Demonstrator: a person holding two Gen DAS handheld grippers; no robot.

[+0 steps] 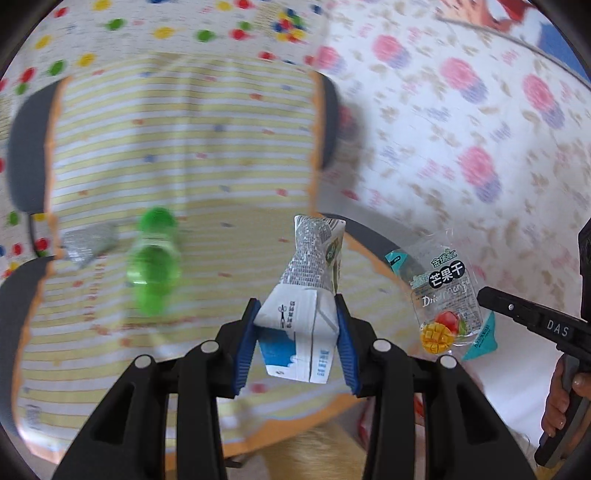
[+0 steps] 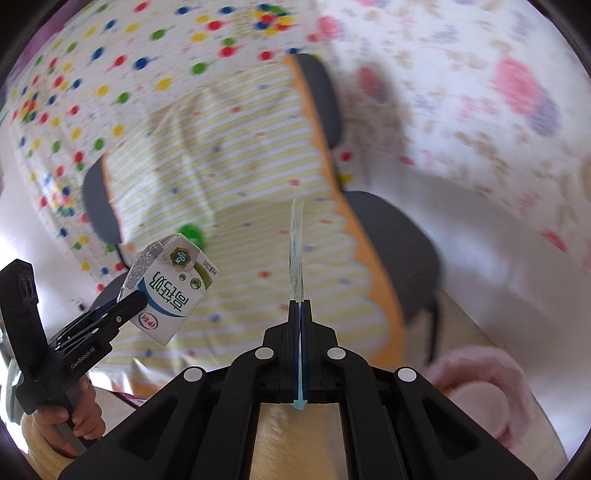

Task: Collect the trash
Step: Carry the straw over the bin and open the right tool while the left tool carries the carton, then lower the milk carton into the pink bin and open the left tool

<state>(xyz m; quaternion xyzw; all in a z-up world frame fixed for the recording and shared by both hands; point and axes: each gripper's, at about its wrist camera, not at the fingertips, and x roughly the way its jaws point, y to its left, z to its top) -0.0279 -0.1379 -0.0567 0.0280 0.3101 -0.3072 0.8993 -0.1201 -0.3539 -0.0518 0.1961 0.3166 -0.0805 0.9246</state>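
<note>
My left gripper (image 1: pixel 299 314) is shut on a crumpled white-and-blue milk carton (image 1: pixel 303 317), held in the air over a fabric bin (image 1: pixel 310 147) with a striped yellow lining and an orange rim. A green plastic bottle (image 1: pixel 153 262) and a bit of silver wrapper (image 1: pixel 86 245) lie inside the bin. My right gripper (image 2: pixel 300 306) is shut on a dried mango packet (image 2: pixel 296 254), seen edge-on here. In the left wrist view the same packet (image 1: pixel 448 299) hangs flat from the right gripper (image 1: pixel 487 295). The right wrist view shows the carton (image 2: pixel 173 291) in the left gripper (image 2: pixel 136 299).
The bin has dark grey handles (image 1: pixel 29 147) on its rim. Around it lies floral bedding (image 1: pixel 461 147) and dotted fabric (image 1: pixel 166 29). A pink fluffy thing (image 2: pixel 480 391) sits at the lower right of the right wrist view. A person's hands (image 2: pixel 79 417) grip both tools.
</note>
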